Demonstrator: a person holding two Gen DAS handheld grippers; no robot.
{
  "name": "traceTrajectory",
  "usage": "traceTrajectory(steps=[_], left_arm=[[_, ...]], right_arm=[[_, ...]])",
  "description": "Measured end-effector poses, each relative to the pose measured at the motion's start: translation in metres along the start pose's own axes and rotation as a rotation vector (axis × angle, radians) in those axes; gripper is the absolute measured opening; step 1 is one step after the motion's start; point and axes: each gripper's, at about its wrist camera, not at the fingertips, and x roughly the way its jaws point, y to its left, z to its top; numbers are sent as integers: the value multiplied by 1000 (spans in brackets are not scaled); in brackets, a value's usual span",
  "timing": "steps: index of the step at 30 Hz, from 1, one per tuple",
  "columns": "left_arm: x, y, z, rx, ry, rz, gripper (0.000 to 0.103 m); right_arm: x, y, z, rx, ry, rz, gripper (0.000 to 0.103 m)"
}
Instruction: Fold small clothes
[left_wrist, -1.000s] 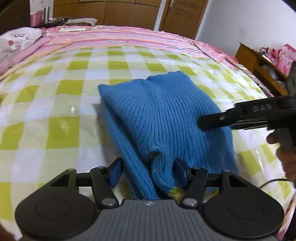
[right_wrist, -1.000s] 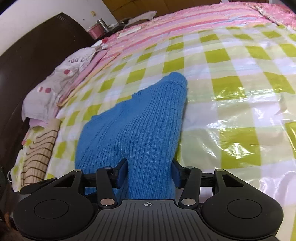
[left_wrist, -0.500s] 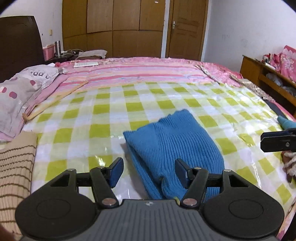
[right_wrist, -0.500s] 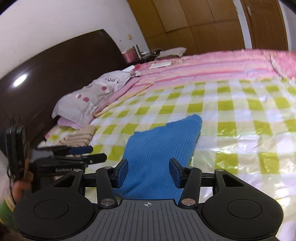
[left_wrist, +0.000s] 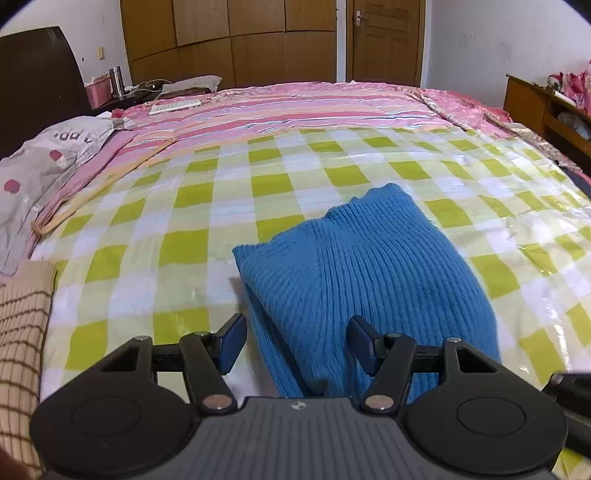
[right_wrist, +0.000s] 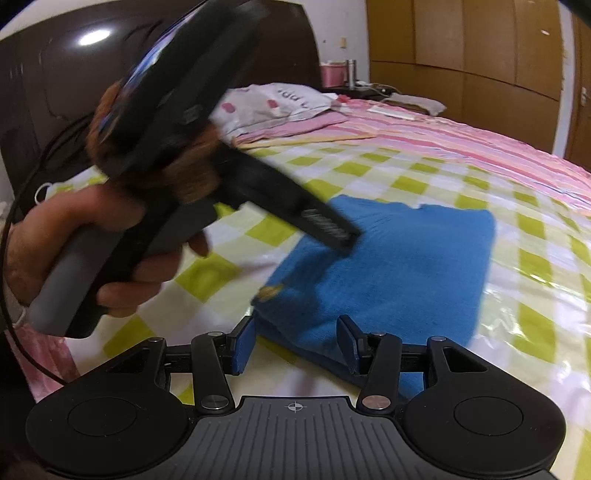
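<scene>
1. Blue rubber pads line the left gripper (left_wrist: 296, 341), whose jaws stand apart and released; the near end of the knit lies below the gap, and neither pad presses on it.
2. The right gripper (right_wrist: 296, 343) is likewise released, its pads spread above the near corner of the same garment, with nothing clamped between them.
3. A blue ribbed sweater (left_wrist: 365, 280) lies folded into a compact block on the bed, flat on the checked cover, its far edge showing a small notch where two layers meet.
4. In the right wrist view a hand (right_wrist: 92, 254) grips the handle of the left gripper, which hangs blurred over the sweater's left edge.
5. The green-and-white checked plastic sheet (left_wrist: 192, 236) covers the near part of the bed; a beige grid-patterned cloth (left_wrist: 22, 332) lies at its left edge.
6. Farther off come a pink striped quilt (left_wrist: 314, 107) and a grey spotted pillow (left_wrist: 44, 155).
7. Beyond stand a dark headboard (left_wrist: 37, 77) and wooden wardrobe doors (left_wrist: 236, 40).
</scene>
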Motion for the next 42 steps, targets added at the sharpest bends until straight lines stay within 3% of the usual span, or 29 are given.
traceTrajectory(steps=[2, 6, 8, 11, 15, 20, 24, 34, 42], left_arm=[[6, 2, 2, -6, 5, 6, 62], [14, 7, 4, -23, 20, 29, 50], [14, 9, 3, -33, 19, 45, 45], [7, 11, 5, -55, -7, 72, 35], [4, 6, 3, -49, -14, 90, 34], [13, 5, -3, -30, 31, 126, 35], [-7, 9, -3, -56, -1, 109, 37], [-56, 9, -15, -47, -32, 125, 38], [-93, -6, -28, -35, -42, 69, 44]], right_arm=[[11, 4, 0, -22, 7, -8, 46], [27, 3, 0, 17, 50, -45, 11], [27, -3, 2, 74, 58, -14, 7], [15, 1, 3, 61, 35, 1, 7], [8, 10, 2, 25, 23, 7, 6], [24, 8, -4, 64, 86, 26, 7], [18, 1, -7, 93, 92, 35, 11], [-24, -8, -1, 114, 28, 5, 11], [-57, -20, 3, 135, 0, -51, 11]])
